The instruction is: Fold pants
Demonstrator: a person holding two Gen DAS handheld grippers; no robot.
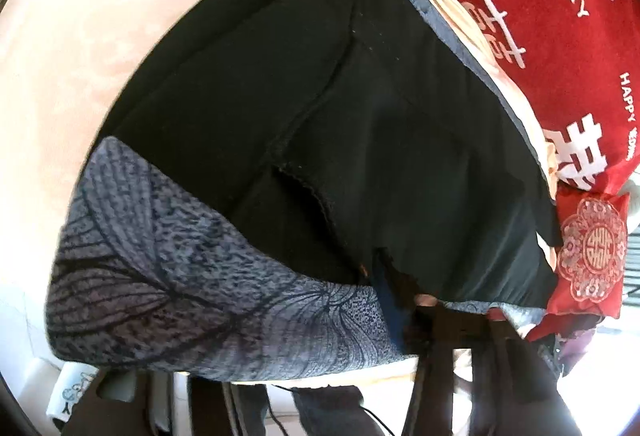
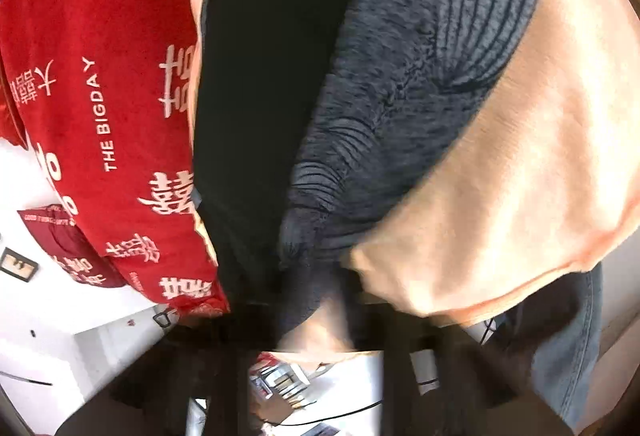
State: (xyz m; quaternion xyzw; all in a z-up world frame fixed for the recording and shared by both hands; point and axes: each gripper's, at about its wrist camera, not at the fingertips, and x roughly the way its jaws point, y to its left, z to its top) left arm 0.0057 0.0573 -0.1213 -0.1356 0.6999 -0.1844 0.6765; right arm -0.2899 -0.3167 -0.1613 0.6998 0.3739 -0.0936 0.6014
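The pants are spread across a peach bedsheet, black inner side up, with a grey-blue leaf-patterned flap turned toward me. My left gripper is at the bottom of the left wrist view, its dark fingers closed on the near edge of the pants. In the right wrist view the pants gather into a bunch that runs straight into my right gripper, which is shut on it. That view is blurred and the fingertips are mostly hidden by cloth.
A red quilt with white characters lies along the far side of the pants, also seen as the red quilt. A small red embroidered cushion sits at its end. A person's jeans and cables show below the bed edge.
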